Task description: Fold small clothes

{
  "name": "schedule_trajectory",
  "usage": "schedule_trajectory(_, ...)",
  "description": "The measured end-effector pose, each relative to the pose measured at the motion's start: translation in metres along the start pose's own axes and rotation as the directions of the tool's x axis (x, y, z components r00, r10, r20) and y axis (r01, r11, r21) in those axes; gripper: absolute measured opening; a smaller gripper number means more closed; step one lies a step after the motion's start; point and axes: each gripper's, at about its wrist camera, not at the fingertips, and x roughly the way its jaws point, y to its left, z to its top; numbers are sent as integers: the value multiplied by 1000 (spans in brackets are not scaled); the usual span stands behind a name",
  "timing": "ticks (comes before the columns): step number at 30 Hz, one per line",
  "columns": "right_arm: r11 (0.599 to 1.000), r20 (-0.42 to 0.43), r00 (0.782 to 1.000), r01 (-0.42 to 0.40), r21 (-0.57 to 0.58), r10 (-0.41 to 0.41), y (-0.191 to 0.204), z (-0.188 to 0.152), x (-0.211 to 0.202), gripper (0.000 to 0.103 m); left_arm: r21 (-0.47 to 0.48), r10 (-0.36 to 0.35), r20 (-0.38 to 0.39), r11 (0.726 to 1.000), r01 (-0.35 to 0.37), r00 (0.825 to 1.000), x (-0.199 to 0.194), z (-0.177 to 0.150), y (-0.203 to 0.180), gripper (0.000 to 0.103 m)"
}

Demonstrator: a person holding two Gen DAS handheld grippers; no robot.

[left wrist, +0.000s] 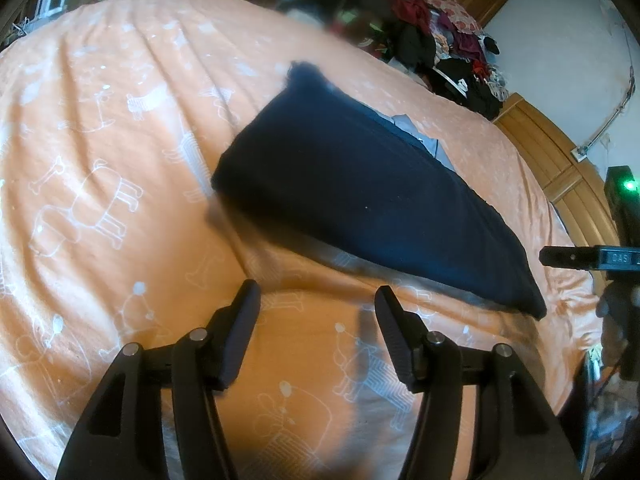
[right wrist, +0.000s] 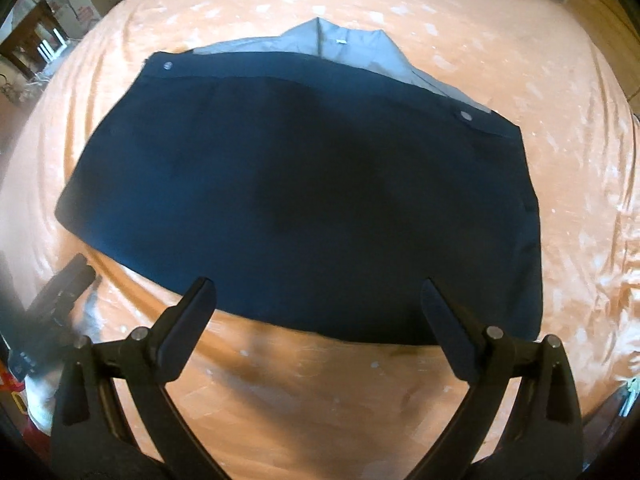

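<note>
Looking along the left wrist view: left gripper (left wrist: 316, 296) hangs released, jaws spread, nothing between them, just above the orange cotton bedsheet printed with white dog outlines (left wrist: 100, 152). The dark navy fabric garment (left wrist: 360, 200) lies flat at 1 o'clock from the fingertips, near but apart, its grey lining (left wrist: 424, 136) peeking out at the far edge. At 3 o'clock a black tool body with a green light is probably the other gripper. A heap of mixed dark and red clothes (left wrist: 440, 40) sits at 1 o'clock, beyond the bed.

Right wrist view: right gripper (right wrist: 318, 294) also spread wide and empty, fingertips at the garment's near hem at 12 o'clock, contact unclear. Metal snap buttons (right wrist: 465, 115) mark the far band. Likely the garment is laid out flat so each tool can take a hem corner for a fold.
</note>
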Motion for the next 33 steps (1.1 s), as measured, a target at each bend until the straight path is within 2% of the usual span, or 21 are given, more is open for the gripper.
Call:
schedule_trajectory(14, 999, -14, 999, 32, 13, -32, -15, -6, -2, 99, 19, 18, -1, 1000, -18, 1000, 2, 0, -1, 64)
schedule_trajectory(20, 1000, 49, 999, 21, -7, -21, -12, -10, -15, 99, 18, 21, -2, 1000, -21, 1000, 1, -1, -2, 65)
schedule_trajectory(23, 997, 162, 984, -79, -7, 79, -13, -35, -31, 100, 15, 19, -6, 1000, -19, 1000, 0, -1, -2, 65)
schedule_trajectory(25, 991, 216, 968, -127, -30, 130, -18, -70, -29, 100, 8, 1, -14, 1000, 0, 1000, -2, -2, -2, 67)
schedule_trajectory(28, 992, 222, 968, -103, -71, 117, -21, -114, -10, 100, -33, -76, -5, 997, 75, 997, -14, -10, 4, 69)
schedule_trajectory(32, 991, 136, 983, -115, -75, 125, -31, -156, 34, 101, -77, -129, 13, 989, 130, 992, -29, -17, 7, 65)
schedule_trajectory(33, 988, 188, 972, -124, -91, 139, -33, -164, 33, 103, -79, -133, 14, 988, 134, 991, -32, -17, 5, 65)
